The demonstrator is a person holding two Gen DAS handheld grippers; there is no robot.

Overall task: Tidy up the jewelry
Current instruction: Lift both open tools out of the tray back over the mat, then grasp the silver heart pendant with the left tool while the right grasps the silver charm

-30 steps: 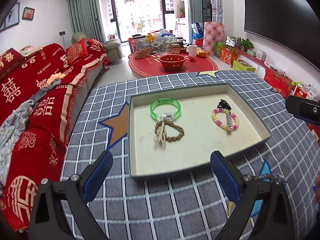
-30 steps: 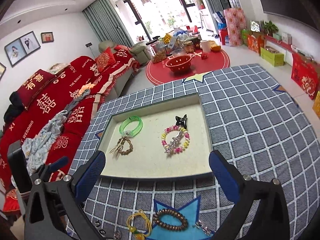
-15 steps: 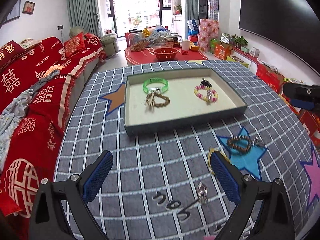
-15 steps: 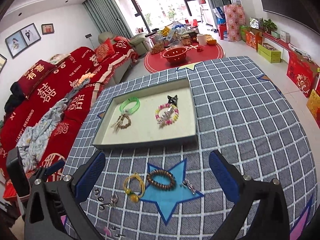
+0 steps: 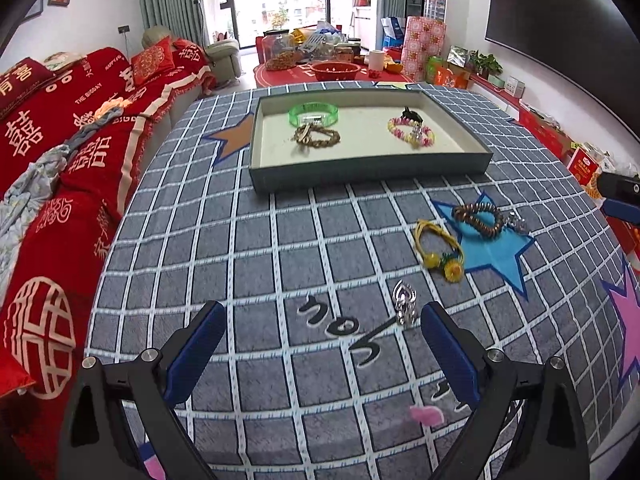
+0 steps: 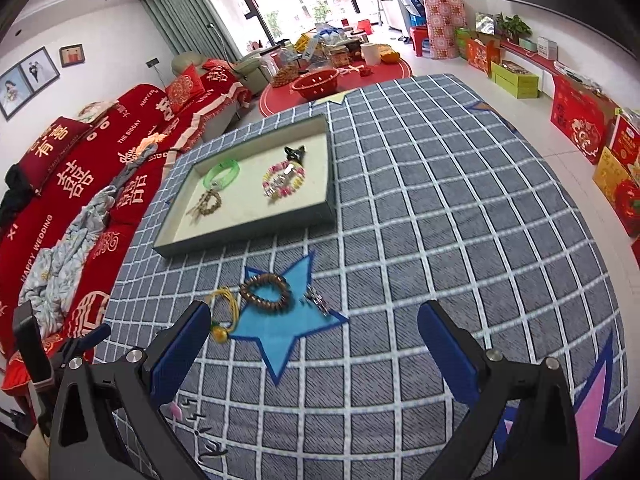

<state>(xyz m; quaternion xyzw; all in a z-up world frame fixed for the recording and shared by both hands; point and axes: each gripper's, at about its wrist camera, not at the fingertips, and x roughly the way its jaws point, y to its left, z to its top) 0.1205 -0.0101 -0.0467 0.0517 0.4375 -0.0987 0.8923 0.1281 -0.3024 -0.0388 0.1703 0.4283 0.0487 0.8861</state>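
Jewelry lay in two groups on the worktop covered with a grey checked cloth [image 5: 248,248]. We counted four pieces inside the shallow grey tray with a cream lining [image 5: 372,168]: a translucent green bangle [image 5: 313,113], a brown braided bracelet [image 5: 318,136], a pink-and-yellow beaded bracelet [image 5: 412,133] and a small black clip [image 5: 411,113]. Four more lay loose on the cloth: a dark wooden bead bracelet [image 5: 478,219], a yellow cord bracelet with round charms [image 5: 438,248], a small silver clip [image 5: 404,307] and a silver trinket [image 5: 516,222] just beside the beads.

We judged all of them light. The bead strand and cord would go limp, so pinching across one side of the loop seemed best. The silver clip looked stiff and slippery; we would take it across its narrow body.

Our left gripper [image 5: 322,350] hovered near that clip, jaws spread wide and holding nothing. Our right gripper [image 6: 314,346] was likewise released and empty, near the wooden beads.
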